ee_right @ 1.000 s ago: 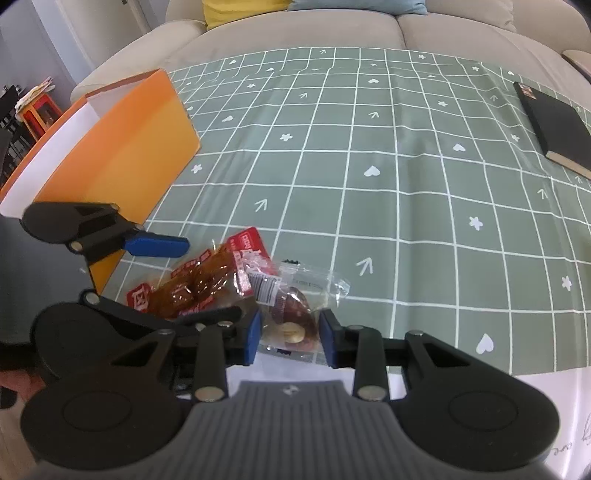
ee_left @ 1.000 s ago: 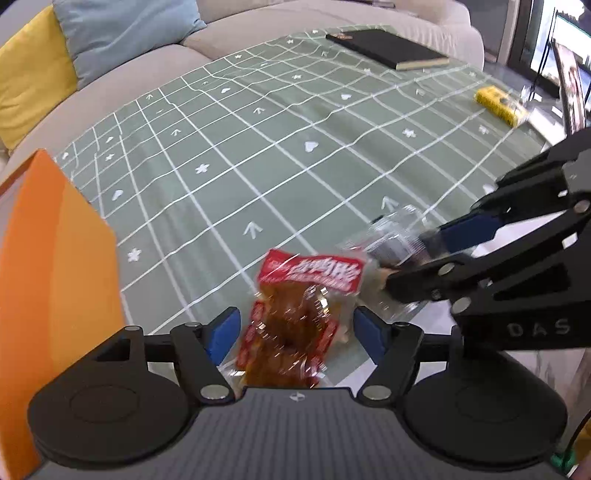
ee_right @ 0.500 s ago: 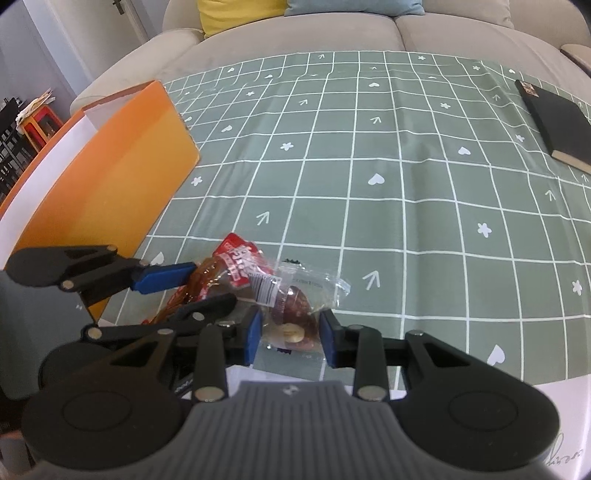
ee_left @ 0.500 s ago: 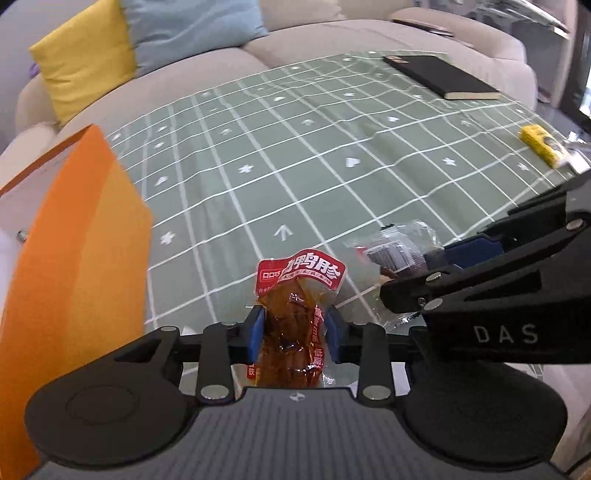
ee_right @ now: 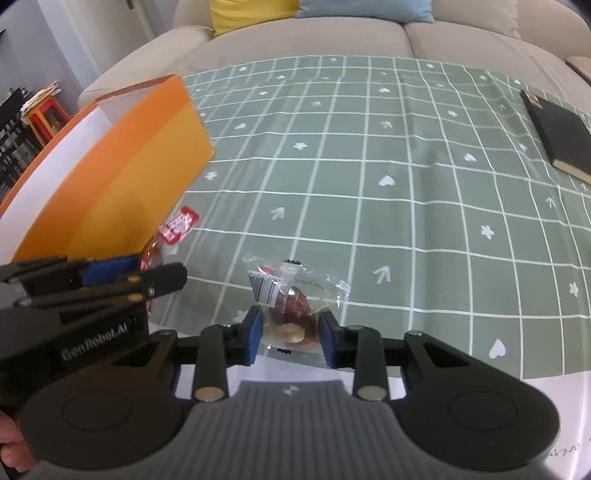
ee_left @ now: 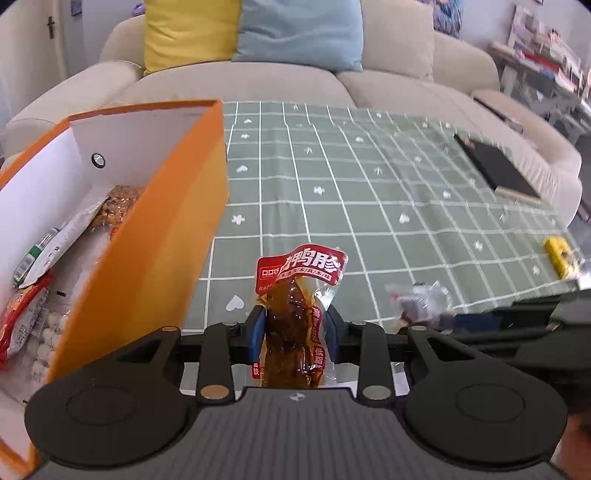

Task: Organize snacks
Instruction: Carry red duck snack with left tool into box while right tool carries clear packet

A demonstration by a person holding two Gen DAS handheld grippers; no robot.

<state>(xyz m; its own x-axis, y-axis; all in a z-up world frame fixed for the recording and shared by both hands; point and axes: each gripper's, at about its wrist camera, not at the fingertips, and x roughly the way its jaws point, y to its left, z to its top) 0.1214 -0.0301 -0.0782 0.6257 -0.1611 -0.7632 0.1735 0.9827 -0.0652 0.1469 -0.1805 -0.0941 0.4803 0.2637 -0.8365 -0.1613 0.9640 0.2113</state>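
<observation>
We are holding a long red-topped clear packet of dark brown glazed meat [ee_left: 295,314] in our left gripper [ee_left: 293,334], whose blue pads are pinching the packet's sides. The jaws have just been closing, with this packet between them. The packet is standing upright, raised off the cloth, its red header with white characters on top and red strips of print running down its edges. From the right wrist view we are seeing only its red-and-white header [ee_right: 181,225] poking out beside the box wall.

Just to the left of it is sitting the open orange cardboard box with a white inside [ee_left: 177,236]. Inside we are seeing several snack bags [ee_left: 44,266]: a white one with green print, a red one, a pale one with round pieces and a brownish one at the back.

Our right gripper [ee_right: 291,334] is pressing its blue pads on a small clear crinkly wrapper holding a brown round treat [ee_right: 295,295], with a barcode on its upper left. The wrapper is lying on the green checked tablecloth with white hearts and arrows [ee_right: 369,166], near its front edge.

Farther off, a black notebook [ee_left: 495,170] is lying at the cloth's right side, and a small yellow packet [ee_left: 559,254] is sitting near the right edge. A beige sofa [ee_left: 406,85] with a yellow cushion [ee_left: 188,33] and a light blue cushion [ee_left: 299,33] is standing behind the table.
</observation>
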